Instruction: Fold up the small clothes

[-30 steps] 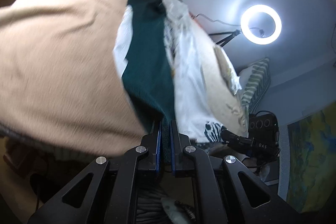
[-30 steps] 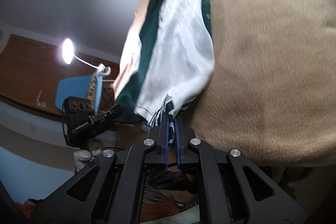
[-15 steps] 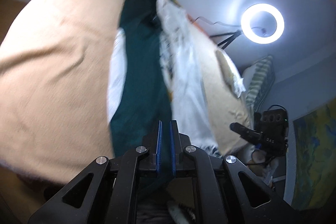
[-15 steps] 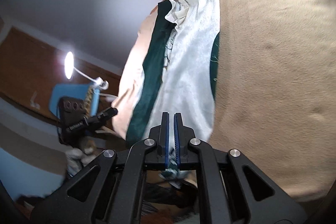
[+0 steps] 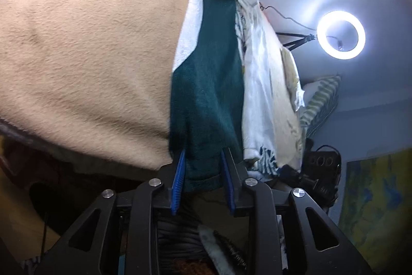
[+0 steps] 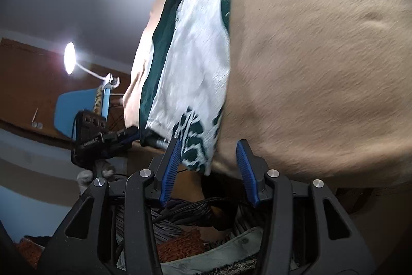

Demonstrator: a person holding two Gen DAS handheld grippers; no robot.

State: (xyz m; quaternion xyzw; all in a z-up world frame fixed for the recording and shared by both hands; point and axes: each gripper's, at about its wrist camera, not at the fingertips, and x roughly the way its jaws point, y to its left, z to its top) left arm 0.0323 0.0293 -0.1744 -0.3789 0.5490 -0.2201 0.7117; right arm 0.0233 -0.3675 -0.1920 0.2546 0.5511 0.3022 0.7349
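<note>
The tan blanket [image 5: 85,56] served as the work surface and as the landmark here. In the left wrist view it filled the left side, and the green and white garment [image 5: 208,84] lay along its right edge, its dark green hem hanging just off the near edge. The left gripper [image 5: 202,166] sat at that hem; its jaws had just been opening and stood apart, the green cloth between the blue pads [image 5: 179,172] but seemingly no longer pinched. To the right, beyond the blanket, a ring light [image 5: 341,34] glowed.

In the right wrist view the garment [image 6: 190,63] lay left of the blanket [image 6: 322,56], white side up, the patterned corner at the near edge. The right gripper [image 6: 208,159] had also just been opening and stood wide, the corner beside its left pad.

This looked like the release after a fold. To do it well, both grippers should probably draw back straight and low, so the pads do not drag the hem and undo the crease.
</note>
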